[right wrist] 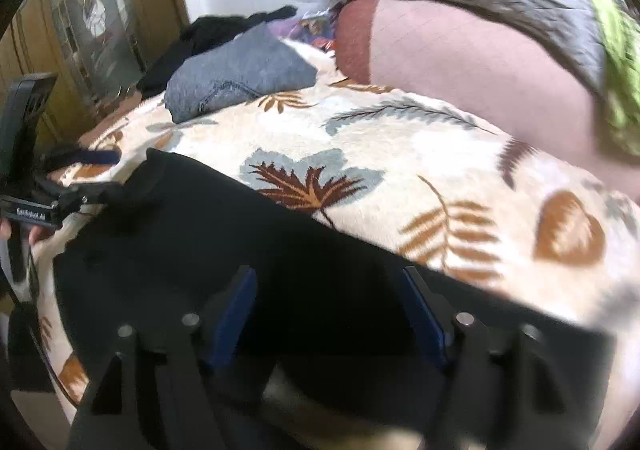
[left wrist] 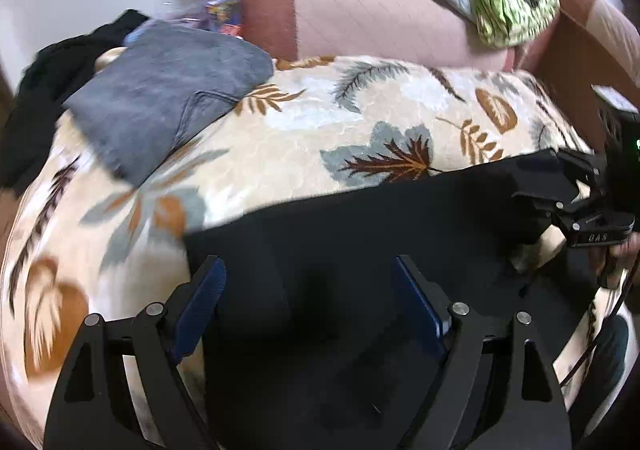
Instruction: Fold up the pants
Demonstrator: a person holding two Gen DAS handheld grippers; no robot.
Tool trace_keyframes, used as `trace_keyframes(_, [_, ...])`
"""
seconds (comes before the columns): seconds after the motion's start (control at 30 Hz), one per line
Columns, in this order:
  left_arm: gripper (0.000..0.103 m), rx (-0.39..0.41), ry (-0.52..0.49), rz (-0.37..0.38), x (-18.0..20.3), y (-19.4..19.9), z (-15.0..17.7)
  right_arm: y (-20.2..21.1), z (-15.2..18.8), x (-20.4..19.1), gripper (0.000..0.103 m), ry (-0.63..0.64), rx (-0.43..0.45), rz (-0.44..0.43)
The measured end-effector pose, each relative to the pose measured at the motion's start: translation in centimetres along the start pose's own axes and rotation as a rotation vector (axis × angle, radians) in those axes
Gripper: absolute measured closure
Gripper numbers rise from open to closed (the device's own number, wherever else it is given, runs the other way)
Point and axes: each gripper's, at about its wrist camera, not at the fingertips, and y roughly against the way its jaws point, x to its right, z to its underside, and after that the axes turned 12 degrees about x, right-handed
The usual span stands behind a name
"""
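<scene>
- A folded grey cloth sits far back on the left of the leaf blanket, well apart from the pants.
- The left gripper hangs over the black pants with its jaws wide, holding nothing.
- The pants lie flat on the near part of the blanket.
- The right gripper is over the pants too, jaws wide, with nothing between them.

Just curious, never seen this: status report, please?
Left hand-held gripper open, right hand-held gripper open. Black pants flat on leaf-print blanket. Folded grey pants lie apart.
</scene>
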Motion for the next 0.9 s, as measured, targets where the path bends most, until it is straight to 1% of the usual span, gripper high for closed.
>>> trace_keyframes(0.13, [0.018, -0.040, -0.060, -0.006, -1.2, -3.0, -1.1, -2.8, -0.6, 0.7, 0.025, 0.023, -0.047, -0.044])
trace_keyframes(0.2, [0.018, -0.087, -0.104, 0.022, -1.7, -4.5, -1.3, -4.1, -0.6, 1.1, 0.024, 0.040, -0.077, -0.079])
trace_keyframes(0.23, [0.018, -0.102, -0.139, 0.013, -1.7, -5.2, -1.4, -4.9, -0.6, 1.4, 0.024, 0.049, -0.101, -0.091])
trace_keyframes(0.3, [0.018, -0.127, -0.186, 0.022, -1.8, -6.1, -1.2, -5.9, -0.3, 1.7, 0.024, 0.067, -0.133, -0.089])
trace_keyframes(0.37, [0.018, -0.182, -0.221, 0.050, -1.6, -7.5, -0.5, -7.0, 0.1, 2.0, 0.024, 0.077, -0.170, -0.082])
trace_keyframes(0.4, [0.017, -0.187, -0.227, 0.051, -1.5, -7.8, -0.3, -6.9, 0.2, 2.0, 0.025, 0.080, -0.160, -0.083])
trace_keyframes(0.43, [0.017, -0.172, -0.222, 0.054, -1.5, -7.9, -0.4, -6.7, 0.3, 1.8, 0.043, 0.091, -0.136, -0.087])
trace_keyframes(0.47, [0.017, -0.186, -0.206, 0.054, -1.6, -8.2, -0.5, -6.4, 0.3, 1.7, 0.073, 0.085, -0.121, -0.109])
trace_keyframes(0.5, [0.018, -0.201, -0.188, 0.056, -1.7, -8.4, -0.6, -6.2, 0.4, 1.5, 0.082, 0.070, -0.117, -0.125])
trace_keyframes(0.53, [0.022, -0.209, -0.171, 0.057, -1.7, -8.6, -0.8, -6.1, 0.3, 1.3, 0.091, 0.071, -0.115, -0.123])
trace_keyframes(0.57, [0.027, -0.210, -0.168, 0.061, -1.5, -8.5, -0.9, -5.8, 0.3, 0.8, 0.095, 0.087, -0.109, -0.105])
trace_keyframes(0.6, [0.045, -0.202, -0.177, 0.066, -1.2, -8.3, -1.0, -5.5, 0.2, 0.5, 0.097, 0.097, -0.104, -0.087])
trace_keyframes(0.63, [0.073, -0.188, -0.190, 0.072, -0.8, -7.9, -1.1, -4.9, 0.2, 0.2, 0.098, 0.104, -0.094, -0.074])
trace_keyframes(0.67, [0.085, -0.170, -0.214, 0.051, -0.2, -7.3, -1.0, -4.3, 0.0, -0.1, 0.098, 0.107, -0.080, -0.067])
trace_keyframes(0.7, [0.096, -0.155, -0.239, 0.005, 0.1, -6.8, -1.0, -3.7, -0.1, -0.3, 0.098, 0.106, -0.063, -0.058])
trace_keyframes(0.73, [0.097, -0.149, -0.247, -0.030, 0.2, -6.5, -1.0, -3.0, -0.3, -0.5, 0.098, 0.107, -0.045, -0.051])
trace_keyframes(0.77, [0.097, -0.144, -0.227, -0.041, 0.1, -6.1, -1.1, -2.1, -0.4, -0.7, 0.098, 0.108, -0.024, -0.045])
trace_keyframes(0.9, [0.097, -0.070, -0.210, -0.060, 0.3, -3.0, -1.9, 0.9, -0.7, -2.0, 0.098, 0.128, 0.035, -0.013])
